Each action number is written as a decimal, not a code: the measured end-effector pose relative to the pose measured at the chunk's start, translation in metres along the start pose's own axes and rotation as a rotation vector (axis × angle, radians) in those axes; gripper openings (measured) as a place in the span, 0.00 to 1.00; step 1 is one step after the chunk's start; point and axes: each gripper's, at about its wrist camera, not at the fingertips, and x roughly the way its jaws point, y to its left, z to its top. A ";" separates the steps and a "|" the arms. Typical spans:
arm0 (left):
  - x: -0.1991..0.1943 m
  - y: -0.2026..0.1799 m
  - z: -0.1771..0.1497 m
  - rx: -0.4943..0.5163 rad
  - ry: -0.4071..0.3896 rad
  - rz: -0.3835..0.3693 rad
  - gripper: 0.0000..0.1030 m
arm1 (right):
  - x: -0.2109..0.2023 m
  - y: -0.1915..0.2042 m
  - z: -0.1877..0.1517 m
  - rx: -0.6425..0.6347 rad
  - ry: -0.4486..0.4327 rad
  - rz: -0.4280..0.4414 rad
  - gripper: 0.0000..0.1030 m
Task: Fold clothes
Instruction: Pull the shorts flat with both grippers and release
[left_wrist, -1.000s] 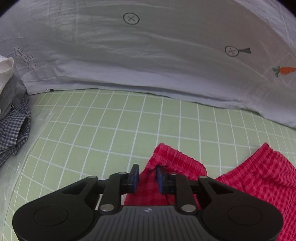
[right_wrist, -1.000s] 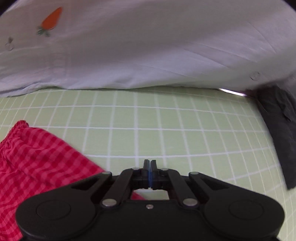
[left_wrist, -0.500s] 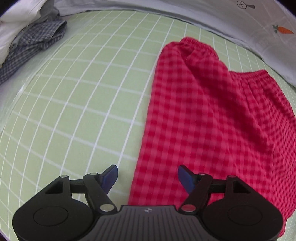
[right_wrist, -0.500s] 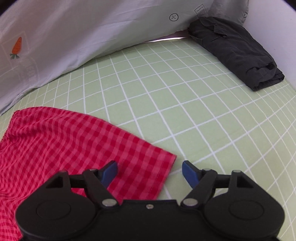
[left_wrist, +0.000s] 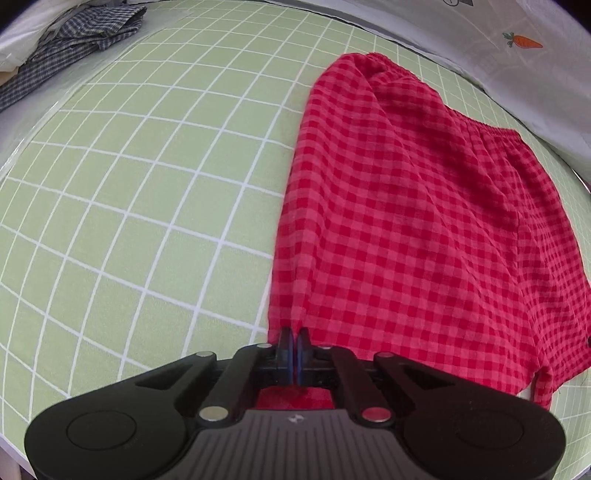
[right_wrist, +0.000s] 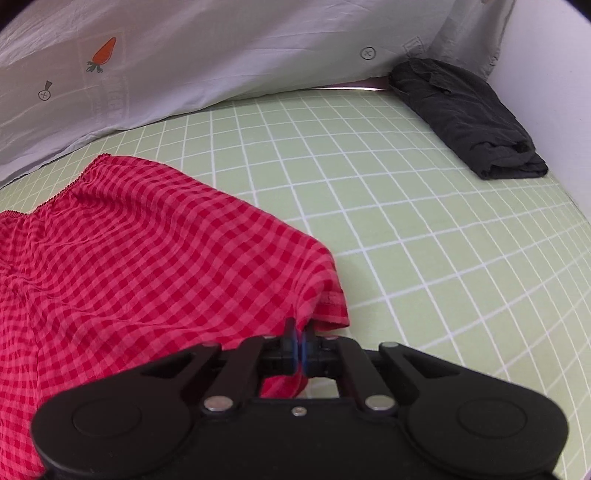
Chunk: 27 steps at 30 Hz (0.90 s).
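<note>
While the red shorts (left_wrist: 417, 229) lie flat on the green grid mat (left_wrist: 147, 192), the left gripper (left_wrist: 294, 341) is clamped on their near left hem corner and the right gripper (right_wrist: 298, 341) is clamped on the near right corner. Dark folded cloth (right_wrist: 465, 114) lies well apart.

the left gripper (left_wrist: 294, 338) is low and its two fingers are pressed tight together on red cloth. the right gripper (right_wrist: 298, 334) is low too, its fingers squeezed together on cloth.
</note>
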 end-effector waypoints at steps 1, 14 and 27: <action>-0.003 0.003 -0.003 -0.006 -0.008 -0.002 0.02 | -0.005 -0.003 -0.005 0.008 -0.001 -0.005 0.03; -0.020 0.015 -0.014 0.095 0.002 0.001 0.19 | -0.084 0.062 -0.090 0.055 -0.042 0.124 0.47; -0.014 0.026 -0.018 0.356 0.030 -0.009 0.19 | -0.105 0.142 -0.142 -0.029 0.001 0.216 0.42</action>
